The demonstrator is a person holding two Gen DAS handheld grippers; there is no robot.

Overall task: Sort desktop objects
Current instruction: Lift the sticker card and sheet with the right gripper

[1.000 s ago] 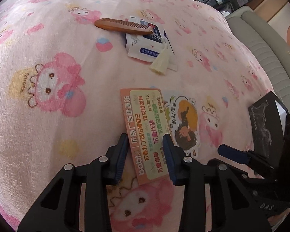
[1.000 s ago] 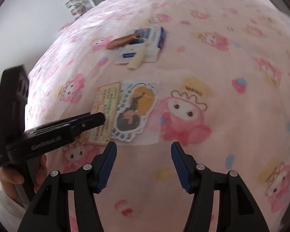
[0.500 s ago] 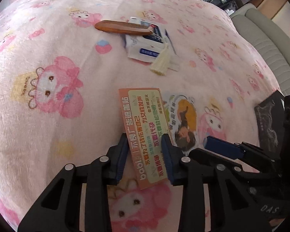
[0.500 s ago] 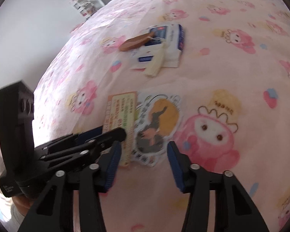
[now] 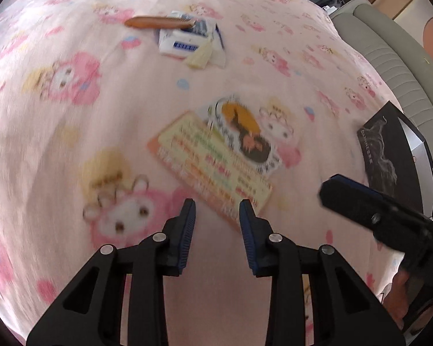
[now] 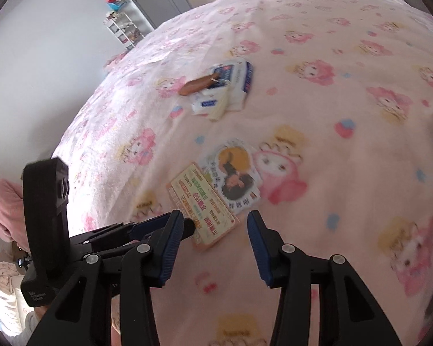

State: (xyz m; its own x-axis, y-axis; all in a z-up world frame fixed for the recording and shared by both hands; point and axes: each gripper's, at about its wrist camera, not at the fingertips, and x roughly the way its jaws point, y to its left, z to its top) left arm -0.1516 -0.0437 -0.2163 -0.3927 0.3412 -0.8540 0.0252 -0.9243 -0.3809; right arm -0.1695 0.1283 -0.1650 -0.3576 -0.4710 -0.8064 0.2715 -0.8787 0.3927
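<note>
Fingers of the left gripper (image 5: 217,213) and right gripper (image 6: 215,225) are both spread and empty, poised at the near edge of the printed card (image 5: 209,164), which lies flat on the pink blanket (image 5: 72,144) overlapping a round sticker (image 5: 246,132). Far off, a comb (image 5: 161,22) rests on white packets (image 5: 184,43). Sorting looks barely begun; no container visible, only a black box (image 5: 389,155) at right.

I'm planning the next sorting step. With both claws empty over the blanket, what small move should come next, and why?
Probably ease the open left claw forward onto the near end of the orange-bordered rectangular text card. It lies flat just ahead of the fingertips, overlapping the cartoon-figure sticker; the right claw is open too.
</note>
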